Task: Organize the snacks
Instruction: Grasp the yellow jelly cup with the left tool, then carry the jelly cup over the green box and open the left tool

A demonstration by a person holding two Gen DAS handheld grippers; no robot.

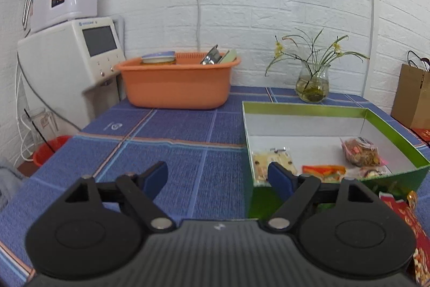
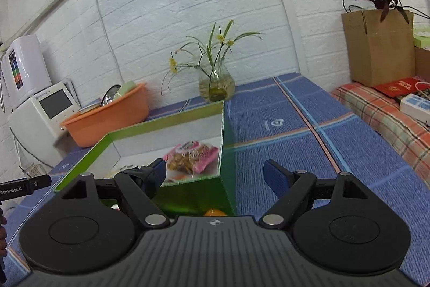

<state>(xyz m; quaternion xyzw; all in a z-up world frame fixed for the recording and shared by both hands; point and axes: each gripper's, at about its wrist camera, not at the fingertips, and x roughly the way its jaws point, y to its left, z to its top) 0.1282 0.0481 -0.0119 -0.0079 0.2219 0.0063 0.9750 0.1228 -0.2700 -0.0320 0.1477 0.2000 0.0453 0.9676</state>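
A green box with a white inside (image 1: 303,108) sits on the blue checked tablecloth; it also shows in the right wrist view (image 2: 166,123). In it lie a pale yellow snack pack (image 1: 264,159), an orange pack (image 1: 322,171), a pink bag of brown snacks (image 1: 361,151) (image 2: 192,155) and a small clear pack (image 1: 371,172). A red snack packet (image 1: 411,222) lies on the cloth in front of the box. My left gripper (image 1: 217,176) is open and empty, just left of the box's front left corner. My right gripper (image 2: 215,174) is open and empty, at the box's front right corner.
An orange basin (image 1: 177,82) with dishes stands at the back left beside white appliances (image 1: 67,58). A glass vase of flowers (image 1: 313,85) stands behind the box. A brown paper bag (image 2: 379,45) and red items (image 2: 397,88) sit on the right. The left gripper's body (image 2: 24,187) shows at left.
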